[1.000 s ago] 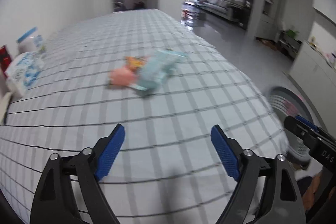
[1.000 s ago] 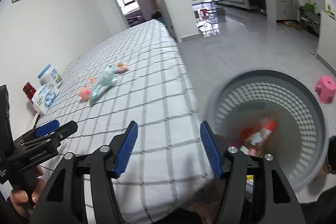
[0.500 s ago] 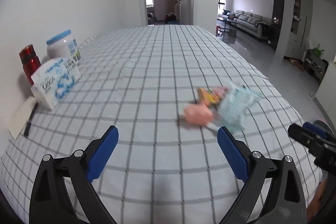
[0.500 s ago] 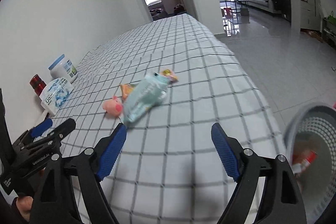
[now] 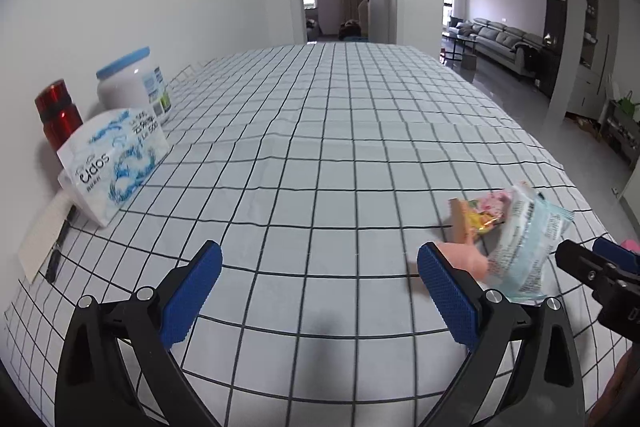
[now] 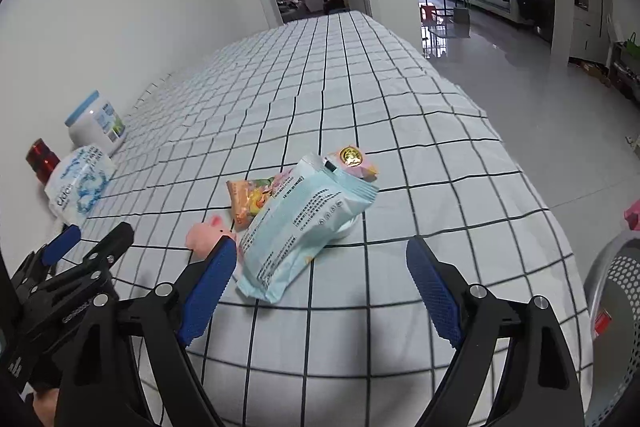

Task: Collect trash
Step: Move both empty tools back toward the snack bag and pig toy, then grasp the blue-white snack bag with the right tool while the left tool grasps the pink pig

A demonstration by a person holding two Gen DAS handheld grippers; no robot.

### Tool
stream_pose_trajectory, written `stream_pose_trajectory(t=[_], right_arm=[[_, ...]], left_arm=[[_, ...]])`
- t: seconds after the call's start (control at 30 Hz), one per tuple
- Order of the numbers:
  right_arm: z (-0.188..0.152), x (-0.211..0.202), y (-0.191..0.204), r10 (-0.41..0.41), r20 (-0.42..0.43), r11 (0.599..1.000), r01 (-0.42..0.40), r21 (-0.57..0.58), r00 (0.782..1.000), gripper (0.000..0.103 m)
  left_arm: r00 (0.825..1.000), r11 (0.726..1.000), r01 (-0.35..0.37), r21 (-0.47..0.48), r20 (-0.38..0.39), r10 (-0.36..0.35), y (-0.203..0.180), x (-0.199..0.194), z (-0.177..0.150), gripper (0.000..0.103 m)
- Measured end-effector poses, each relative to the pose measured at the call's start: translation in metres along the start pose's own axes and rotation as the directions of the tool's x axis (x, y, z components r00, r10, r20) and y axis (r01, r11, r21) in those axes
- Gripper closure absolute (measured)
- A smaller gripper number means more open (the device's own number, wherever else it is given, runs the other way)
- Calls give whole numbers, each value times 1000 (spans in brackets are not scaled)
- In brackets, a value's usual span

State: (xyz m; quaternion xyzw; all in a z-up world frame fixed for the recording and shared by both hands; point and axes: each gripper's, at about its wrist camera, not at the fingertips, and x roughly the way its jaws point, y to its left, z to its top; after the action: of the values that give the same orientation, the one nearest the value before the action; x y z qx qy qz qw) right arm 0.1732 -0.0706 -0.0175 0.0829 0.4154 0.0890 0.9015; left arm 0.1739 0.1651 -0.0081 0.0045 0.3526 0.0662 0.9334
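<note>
Within the last second you swung both tongs away from the bin and back over the checked surface (image 6: pixel 400 99). The right tongs (image 6: pixel 316 283) had been looking straight down into the perforated bin (image 6: pixel 624 291), where a red wrapper lay; now only the bin's rim showed at the far right of that view. Your right tongs were spread wide and carried nothing, and they had come near the litter: the pale blue packet (image 6: pixel 304 223) lay just ahead, with the orange wrapper (image 6: pixel 248 197), the pink pig toy (image 6: pixel 206 237) and a gold-sealed packet (image 6: pixel 356 163) crowded beside it. Your left tongs (image 5: pixel 320 291) were also gaping and empty, with the same pile off to their right. My reading is that one drop was done and the next pick, probably the blue packet, was starting.
</note>
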Motion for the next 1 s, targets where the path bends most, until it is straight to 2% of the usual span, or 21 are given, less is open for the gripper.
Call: stream_pose_trajectory(t=[0.43,0.53,0.73,0.8,0.83,0.93,0.97,1.0], right_arm=[[9,42,24,-70,-71,997,71,4,995,20],[9,49,28,-91,-72,996,91,-5,993,20],[7,51,28,-82,-56,997,82,-5,995,21],[4,45,24,-80,-41,997,80,-3,996,26],[3,44,21,-75,-40,997,75,0,996,34],[1,35,11,-36,-36,999,37,21,999,49],[0,32,9,-32,-33,999,33,25,999,58],[-2,28,6,-27,-31,999,28,28,999,58]], left_arm=[[999,996,-37,-75,-35,34,24,15,0,7],[999,996,-35,-81,-37,32,25,15,0,7],[999,996,-26,-85,-40,23,25,14,0,7],[999,996,-22,-87,-47,18,25,16,-1,7],[999,996,-18,-88,-49,14,25,16,-1,7],[999,997,-2,-83,-50,-2,22,15,-2,7],[999,997,4,-80,-51,-8,21,15,-2,7],[998,997,15,-72,-54,-19,19,15,-3,7]])
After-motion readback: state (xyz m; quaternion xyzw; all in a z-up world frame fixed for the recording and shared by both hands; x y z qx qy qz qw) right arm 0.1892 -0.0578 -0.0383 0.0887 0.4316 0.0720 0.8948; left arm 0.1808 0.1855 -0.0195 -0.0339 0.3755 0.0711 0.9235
